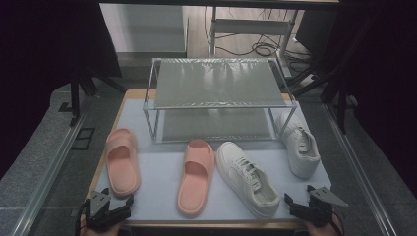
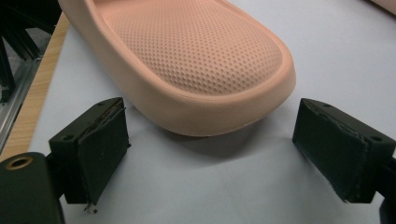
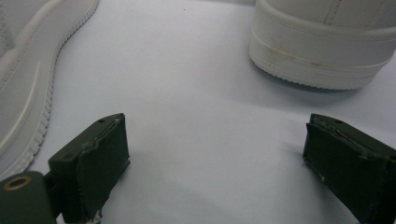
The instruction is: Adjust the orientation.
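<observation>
At the bottom edge of the high view, two hand-held grippers rest at the near rim of a pale-topped table [image 1: 162,169]. The left gripper [image 1: 112,204] sits in the lower left corner of the frame, its jaws spread wide and holding nothing; the left gripper view shows the rounded heel of a pink slipper [image 2: 196,60] lying just beyond the two black pads, between their lines but not touching either. The right gripper [image 1: 300,201] sits in the lower right corner, jaws likewise parted and empty, over bare table surface. Its own view shows a white sneaker [image 3: 28,79] along the left edge of the frame and the heel of a second white sneaker [image 3: 322,46] at upper right, both clear of the pads.

Farther up the high view, four shoes lie in a loose row across the middle: the pink slipper at left, a second pink slipper [image 1: 196,177] at centre, the white sneaker beside it, and the second sneaker at right, angled against the leg of a two-tier metal rack [image 1: 216,81]. The rack stands at the far end of the table, both shelves bare.
</observation>
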`<move>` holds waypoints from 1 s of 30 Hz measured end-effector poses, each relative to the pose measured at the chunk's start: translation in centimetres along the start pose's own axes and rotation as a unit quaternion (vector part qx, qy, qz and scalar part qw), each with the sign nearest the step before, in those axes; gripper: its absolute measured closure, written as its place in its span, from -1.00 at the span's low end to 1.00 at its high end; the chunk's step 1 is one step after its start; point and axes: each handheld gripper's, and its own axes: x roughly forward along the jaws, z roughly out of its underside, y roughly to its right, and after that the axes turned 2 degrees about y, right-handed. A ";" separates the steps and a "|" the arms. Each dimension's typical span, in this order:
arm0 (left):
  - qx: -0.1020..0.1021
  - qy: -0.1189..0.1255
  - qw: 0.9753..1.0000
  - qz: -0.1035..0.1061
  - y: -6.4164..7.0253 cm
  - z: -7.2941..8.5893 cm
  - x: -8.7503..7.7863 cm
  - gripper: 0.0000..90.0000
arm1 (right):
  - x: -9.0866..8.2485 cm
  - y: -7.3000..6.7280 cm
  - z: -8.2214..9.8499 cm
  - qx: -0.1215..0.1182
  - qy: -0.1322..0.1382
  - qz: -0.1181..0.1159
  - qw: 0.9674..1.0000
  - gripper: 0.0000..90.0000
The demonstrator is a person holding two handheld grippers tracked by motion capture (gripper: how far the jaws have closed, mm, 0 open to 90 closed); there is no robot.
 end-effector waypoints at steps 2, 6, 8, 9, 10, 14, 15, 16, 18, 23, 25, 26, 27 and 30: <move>-0.001 0.000 1.000 0.001 0.0 0.0 0.0 -0.77 | 0.0 0.0 0.0 0.000 0.000 0.000 1.000 -0.87; -0.002 0.001 1.000 0.002 -0.1 0.0 0.0 -0.77 | 0.0 0.0 0.0 0.000 0.002 -0.004 1.000 -0.91; -0.002 0.000 1.000 0.002 -0.1 0.0 0.0 -0.76 | 0.2 0.0 0.0 -0.005 -0.003 -0.013 1.000 -1.00; -0.003 0.000 1.000 0.002 -0.1 0.0 0.0 -0.76 | 0.2 0.0 0.0 -0.007 -0.005 -0.013 1.000 -1.00; -0.004 0.000 1.000 0.003 -0.1 0.0 -0.1 -0.75 | 0.2 -0.1 0.0 -0.007 -0.005 -0.013 1.000 -1.00; -0.004 0.000 1.000 0.005 -0.1 0.1 -0.3 -0.71 | 0.2 0.0 0.0 -0.008 -0.005 -0.013 1.000 -1.00; -0.004 -0.001 1.000 0.005 -0.1 0.1 -0.3 -0.71 | 0.2 0.0 0.0 -0.008 -0.005 -0.013 1.000 -1.00; -0.004 -0.001 1.000 0.004 -0.1 0.1 -0.3 -0.71 | 0.2 0.0 0.0 -0.007 -0.005 -0.013 1.000 -1.00; -0.005 -0.002 1.000 0.004 -0.1 0.0 -0.3 -0.71 | 0.2 -0.1 0.0 -0.007 -0.005 -0.013 1.000 -1.00; -0.006 -0.008 1.000 0.014 -0.3 0.0 -0.6 -0.71 | 0.2 -0.1 0.0 -0.007 -0.005 -0.012 1.000 -1.00; -0.009 -0.011 1.000 0.016 -0.3 -0.1 -0.7 -0.71 | 0.2 -0.1 0.0 -0.007 -0.005 -0.012 1.000 -1.00; -0.009 -0.013 1.000 0.018 -0.3 -0.2 -0.8 -0.71 | 0.2 -0.1 0.0 -0.008 -0.005 -0.012 1.000 -1.00; -0.009 -0.013 1.000 0.018 -0.3 -0.2 -0.8 -0.71 | 0.2 -0.1 0.0 -0.008 -0.005 -0.012 1.000 -1.00; -0.003 -0.021 1.000 0.016 -0.2 -0.4 -1.1 -0.70 | 0.2 -0.1 0.0 -0.008 -0.005 -0.012 1.000 -1.00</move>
